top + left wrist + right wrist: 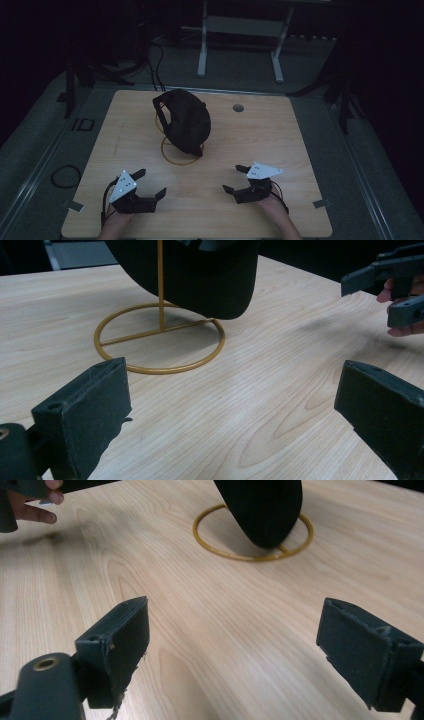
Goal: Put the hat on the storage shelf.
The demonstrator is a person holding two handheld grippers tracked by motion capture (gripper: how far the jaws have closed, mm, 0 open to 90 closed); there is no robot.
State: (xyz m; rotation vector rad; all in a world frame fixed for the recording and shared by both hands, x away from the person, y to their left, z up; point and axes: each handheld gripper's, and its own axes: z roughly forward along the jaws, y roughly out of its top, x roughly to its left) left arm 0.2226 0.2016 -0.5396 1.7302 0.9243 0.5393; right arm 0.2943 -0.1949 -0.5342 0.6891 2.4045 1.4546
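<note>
On the wooden table (pixel 280 150), a cap (pixel 185 120) hung on a stand (pixel 176 159); the left gripper (pixel 150 182) and right gripper (pixel 234 179) sat wide open and empty, and a careless grab could topple that light stand.

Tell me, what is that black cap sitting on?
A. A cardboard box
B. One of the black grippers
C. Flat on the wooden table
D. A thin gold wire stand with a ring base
D: the black cap hangs on a gold wire stand whose upright rod rises from a ring base lying on the table, while the left gripper and the right gripper both sit apart from it, jaws open.
</note>
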